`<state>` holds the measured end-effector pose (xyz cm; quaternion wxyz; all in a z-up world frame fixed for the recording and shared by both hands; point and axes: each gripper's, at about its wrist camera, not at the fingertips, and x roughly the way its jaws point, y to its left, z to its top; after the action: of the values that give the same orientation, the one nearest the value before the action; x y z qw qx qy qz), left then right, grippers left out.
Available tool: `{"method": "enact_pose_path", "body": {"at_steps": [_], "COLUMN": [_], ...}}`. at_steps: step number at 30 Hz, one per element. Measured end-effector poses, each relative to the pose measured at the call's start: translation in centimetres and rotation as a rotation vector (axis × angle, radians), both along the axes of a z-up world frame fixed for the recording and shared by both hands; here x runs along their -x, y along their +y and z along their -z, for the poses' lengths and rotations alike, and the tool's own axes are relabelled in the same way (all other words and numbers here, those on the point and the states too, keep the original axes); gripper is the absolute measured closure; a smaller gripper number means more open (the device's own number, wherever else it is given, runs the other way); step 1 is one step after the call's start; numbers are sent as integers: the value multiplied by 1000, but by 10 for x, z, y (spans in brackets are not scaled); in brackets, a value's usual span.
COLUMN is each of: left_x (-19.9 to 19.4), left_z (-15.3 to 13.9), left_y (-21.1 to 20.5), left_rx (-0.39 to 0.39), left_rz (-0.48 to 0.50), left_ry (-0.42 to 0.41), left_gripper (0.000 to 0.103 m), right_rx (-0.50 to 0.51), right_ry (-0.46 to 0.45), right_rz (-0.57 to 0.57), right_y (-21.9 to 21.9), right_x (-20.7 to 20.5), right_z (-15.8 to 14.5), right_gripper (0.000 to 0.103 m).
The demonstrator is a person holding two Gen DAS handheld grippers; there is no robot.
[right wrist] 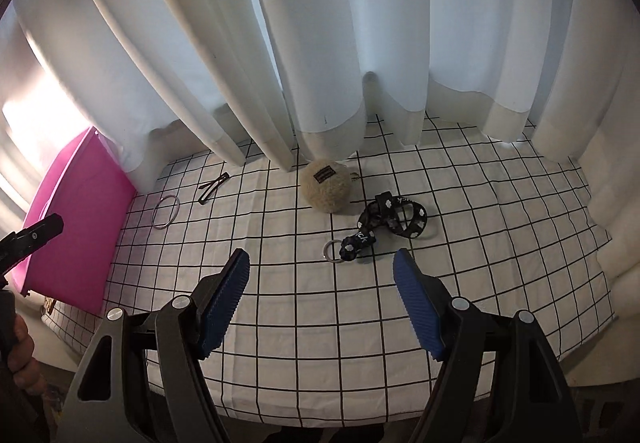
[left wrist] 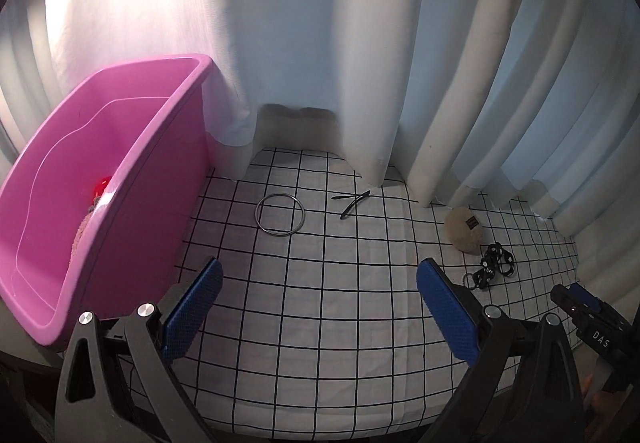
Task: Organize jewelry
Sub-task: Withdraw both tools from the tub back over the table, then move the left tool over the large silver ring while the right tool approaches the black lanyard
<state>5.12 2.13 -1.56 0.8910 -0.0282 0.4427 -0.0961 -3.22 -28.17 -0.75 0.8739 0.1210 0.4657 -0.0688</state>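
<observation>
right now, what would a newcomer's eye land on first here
The bright pink bin at the left edge of the checked cloth grabs attention first, against pale curtains. Next come the small things on the grid: a metal ring beside the bin, and a fuzzy beige pouch with a black strap further right.

Metal bangle [left wrist: 280,217] flat beside pink bin [left wrist: 132,179]

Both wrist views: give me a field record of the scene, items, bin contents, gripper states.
surface: grid-pattern cloth
bin: pink bin, left side, upright
bin contents: red item and something fuzzy, unclear
loose items: metal bangle; black hair clip; beige plush ball; black lanyard with keyring
left hand-held gripper: open, empty
right hand-held gripper: open, empty, lanyard just ahead
backdrop: white curtain
</observation>
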Motion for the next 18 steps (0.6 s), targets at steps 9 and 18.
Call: {"method": "enact_pose_path", "body": {"at_steps": [9,18], "left_x": [-31,-66], "left_z": [47,88], "left_y": [-15,-21], "left_rx": [-48,-95], "left_rz": [3,-14], "left_ry": [57,95], "left_gripper": [7,7], "right_rx": [7,12], "right_ry": [55,63], "right_rz": [43,49], "right_y": [-24,-29], "right_x": [-10,-37], "right_z": [44,75], "right_gripper": [32,32]}}
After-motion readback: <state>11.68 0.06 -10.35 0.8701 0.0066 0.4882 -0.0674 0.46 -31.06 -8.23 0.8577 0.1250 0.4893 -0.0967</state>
